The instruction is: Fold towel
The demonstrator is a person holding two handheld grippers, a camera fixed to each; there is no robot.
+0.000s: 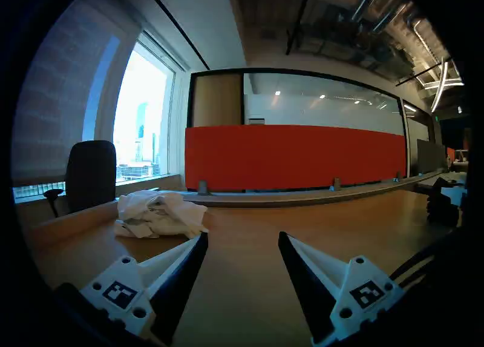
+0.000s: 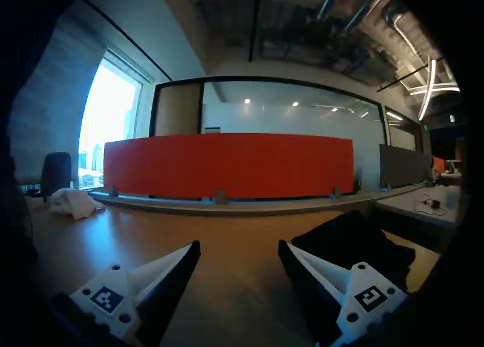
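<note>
Holds left claw [image 1: 242,238] and right claw [image 2: 239,245] open, empty, above the surface [image 1: 254,223]; finds crumpled towel [image 1: 158,214] near, ahead-left of the left claw, far from the right.

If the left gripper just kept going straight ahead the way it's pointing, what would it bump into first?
Likely the red divider panel at the far edge, after bare wooden desk, though depth is unclear. The left gripper is open; the crumpled white towel lies left of its line.

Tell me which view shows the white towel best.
The left gripper view: the white towel lies crumpled, near and large on the desk. The right gripper view shows it small, far off at the left.
</note>
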